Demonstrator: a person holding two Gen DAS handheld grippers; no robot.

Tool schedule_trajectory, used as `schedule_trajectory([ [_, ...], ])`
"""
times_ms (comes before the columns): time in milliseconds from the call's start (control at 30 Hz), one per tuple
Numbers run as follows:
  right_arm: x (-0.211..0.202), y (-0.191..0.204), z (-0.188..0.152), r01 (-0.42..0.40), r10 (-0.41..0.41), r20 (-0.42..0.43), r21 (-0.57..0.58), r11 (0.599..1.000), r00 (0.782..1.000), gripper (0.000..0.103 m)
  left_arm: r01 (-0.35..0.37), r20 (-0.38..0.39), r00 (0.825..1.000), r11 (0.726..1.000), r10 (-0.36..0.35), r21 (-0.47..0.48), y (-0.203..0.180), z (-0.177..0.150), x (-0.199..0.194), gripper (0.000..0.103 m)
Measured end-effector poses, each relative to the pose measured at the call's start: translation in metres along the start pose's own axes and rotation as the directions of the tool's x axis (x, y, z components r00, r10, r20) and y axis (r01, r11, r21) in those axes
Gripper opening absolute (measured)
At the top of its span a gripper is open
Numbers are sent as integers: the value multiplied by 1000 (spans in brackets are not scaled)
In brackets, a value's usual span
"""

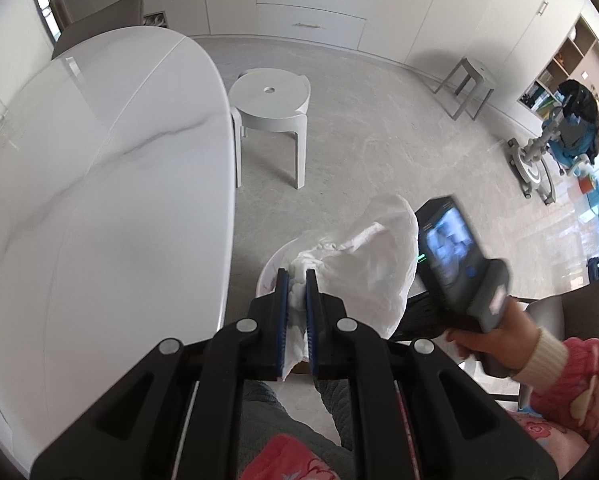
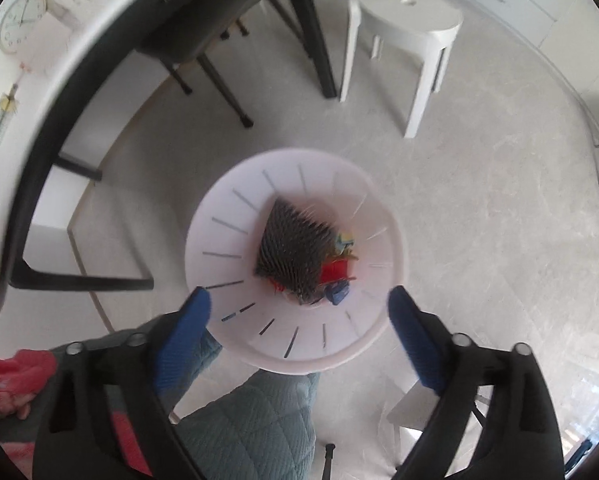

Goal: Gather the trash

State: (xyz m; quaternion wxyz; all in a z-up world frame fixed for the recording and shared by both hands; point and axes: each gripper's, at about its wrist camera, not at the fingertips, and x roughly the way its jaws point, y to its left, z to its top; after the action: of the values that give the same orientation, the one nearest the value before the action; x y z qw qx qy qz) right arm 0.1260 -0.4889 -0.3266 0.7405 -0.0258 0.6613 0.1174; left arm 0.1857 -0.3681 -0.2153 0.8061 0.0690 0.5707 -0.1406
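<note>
In the left wrist view my left gripper (image 1: 297,280) is shut on a crumpled white tissue (image 1: 295,312), and a thin white plastic bag (image 1: 375,264) billows just to its right. Below them shows part of the rim of a white round bin (image 1: 268,272). The right wrist view looks straight down into that bin (image 2: 219,220), which holds a dark ridged piece (image 2: 295,248) and red and blue scraps (image 2: 333,272). My right gripper (image 2: 298,293) hangs open over the bin's near rim with nothing between its blue fingers (image 2: 187,320). A hand (image 1: 487,340) holds its handle.
A white marble table (image 1: 99,168) fills the left, its dark legs (image 2: 319,40) and a grey chair (image 2: 203,20) standing beside the bin. A white stool (image 1: 271,96) and a grey stool (image 1: 465,80) stand on the floor beyond. The person's quilted knee (image 2: 255,412) is under the bin's near edge.
</note>
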Motion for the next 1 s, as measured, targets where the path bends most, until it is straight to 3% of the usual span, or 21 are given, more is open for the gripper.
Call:
schedule_trajectory([
  [133,-53,-21,-15,-15,8,76,89,996,997,97,2,-24,1000,999,-1,45,-16,5,16,8],
  [333,-121,-59,-33,57,-96,172,218,974,980,100,35,-120,993,991,-19,126,-40,2,70,8],
  [533,-152,-94,-48,77,-140,201,296,952,970,100,92,-251,967,978,-44,186,-67,-15,149,11],
  [600,-154,-99,-49,75,-143,205,306,949,968,100,94,-295,955,977,-34,191,-78,-18,170,29],
  [633,-154,-101,-49,77,-145,205,308,948,968,100,93,-322,946,978,-27,189,-80,-20,181,56],
  [667,-153,-103,-48,78,-146,203,308,948,968,100,81,-341,940,979,-13,186,-81,-23,190,67],
  [833,-147,-101,-48,62,-124,194,294,954,973,100,73,-396,918,981,6,182,-89,-31,208,74],
  [1000,-147,-96,-46,53,-110,192,278,959,975,100,65,-357,934,986,-7,150,-85,-23,190,83],
])
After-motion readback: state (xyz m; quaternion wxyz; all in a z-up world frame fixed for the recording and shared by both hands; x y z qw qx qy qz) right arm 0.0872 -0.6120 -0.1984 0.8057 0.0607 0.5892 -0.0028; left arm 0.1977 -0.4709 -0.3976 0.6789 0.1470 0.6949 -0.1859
